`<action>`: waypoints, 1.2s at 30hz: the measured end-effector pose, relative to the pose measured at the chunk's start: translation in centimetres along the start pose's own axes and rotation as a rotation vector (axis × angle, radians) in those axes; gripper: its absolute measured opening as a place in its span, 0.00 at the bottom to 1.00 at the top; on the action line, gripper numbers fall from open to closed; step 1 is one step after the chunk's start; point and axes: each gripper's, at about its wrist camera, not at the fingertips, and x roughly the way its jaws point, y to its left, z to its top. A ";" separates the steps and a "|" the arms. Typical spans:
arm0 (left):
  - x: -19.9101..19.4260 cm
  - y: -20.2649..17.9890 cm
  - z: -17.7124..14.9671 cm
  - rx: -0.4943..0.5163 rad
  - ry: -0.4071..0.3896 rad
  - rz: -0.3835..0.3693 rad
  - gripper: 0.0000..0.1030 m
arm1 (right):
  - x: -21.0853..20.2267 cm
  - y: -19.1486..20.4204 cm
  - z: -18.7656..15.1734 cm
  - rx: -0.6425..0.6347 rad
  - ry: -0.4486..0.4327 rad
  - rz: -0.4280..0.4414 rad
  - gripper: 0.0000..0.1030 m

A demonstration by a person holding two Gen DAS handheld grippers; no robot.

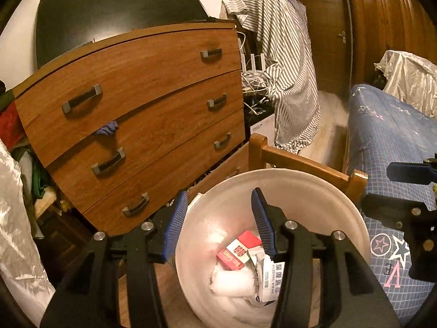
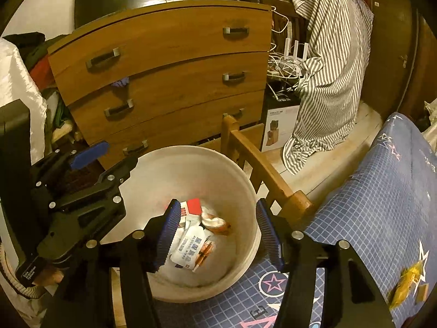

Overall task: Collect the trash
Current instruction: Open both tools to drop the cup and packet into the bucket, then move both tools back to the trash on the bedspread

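A white round trash bin (image 1: 300,188) stands on the floor beside the bed; it also shows in the right wrist view (image 2: 191,164). Inside lie a red and white carton (image 1: 237,250), an alcohol wipes packet (image 2: 191,246) and white tissue (image 1: 232,281). My left gripper (image 1: 220,221) is open and empty above the bin's left rim; it also shows in the right wrist view (image 2: 106,158). My right gripper (image 2: 215,235) is open and empty over the bin; part of it shows in the left wrist view (image 1: 409,175). A yellow wrapper (image 2: 407,284) lies on the bed.
A wooden chest of drawers (image 1: 142,114) stands behind the bin. A wooden bed frame rail (image 2: 262,169) runs along the bin's right side. The blue checked bedspread (image 2: 382,205) is at the right. A striped shirt (image 1: 286,63) hangs over a chair, with a router and cables (image 2: 289,60) beside it.
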 end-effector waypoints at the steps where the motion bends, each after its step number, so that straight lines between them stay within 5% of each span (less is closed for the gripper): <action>1: 0.0 0.0 0.0 -0.001 -0.002 0.002 0.46 | -0.1 -0.1 -0.1 0.001 -0.003 -0.001 0.57; 18: -1.0 -1.0 0.3 0.009 -0.030 0.026 0.46 | -1.6 -0.8 -1.1 0.016 -0.038 -0.017 0.57; 27: -3.6 -2.8 -1.3 -0.020 -0.071 -0.008 0.46 | -7.7 -1.2 -5.6 0.058 -0.322 -0.179 0.57; 36: -8.2 -10.6 -4.6 0.033 -0.113 -0.169 0.46 | -15.0 -4.8 -14.7 0.111 -0.483 -0.381 0.68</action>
